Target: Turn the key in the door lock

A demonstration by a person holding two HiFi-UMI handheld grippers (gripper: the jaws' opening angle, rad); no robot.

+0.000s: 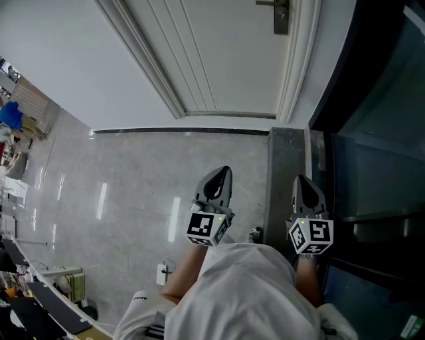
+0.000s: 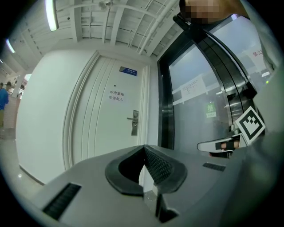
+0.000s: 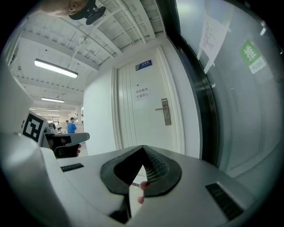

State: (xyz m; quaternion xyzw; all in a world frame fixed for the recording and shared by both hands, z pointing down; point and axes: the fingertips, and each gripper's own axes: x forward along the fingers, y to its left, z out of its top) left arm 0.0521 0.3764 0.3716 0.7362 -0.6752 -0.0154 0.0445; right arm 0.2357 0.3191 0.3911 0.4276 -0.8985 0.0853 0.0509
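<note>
Head view, steeply down: at left, my left gripper (image 1: 216, 192) points level over the grey floor (image 1: 133, 192) toward the white door (image 1: 219, 53), its 2 jaws pressed together on nothing, as the left gripper view confirms. Ahead and to its right, well apart from both tools, the door lock (image 1: 281, 14) sits on the door's right-hand edge: a metal plate whose long axis stands upright, with a lever handle (image 1: 264, 4) running level toward the left. No key can be made out in it from here; it is too small to tell. Further right, my right gripper (image 1: 307, 196) points the same way, jaws likewise closed tip to tip. In the right gripper view a small pinkish spot (image 3: 141, 185) shows in the gap beneath the tips, and I cannot tell what it is. At far right runs a dark glass wall (image 1: 378, 133). The lock lies between the 2 lines of aim, closer to the right gripper's, so I judge the right hand the nearer one for the turn, with the whole approach to the door not yet made.
</note>
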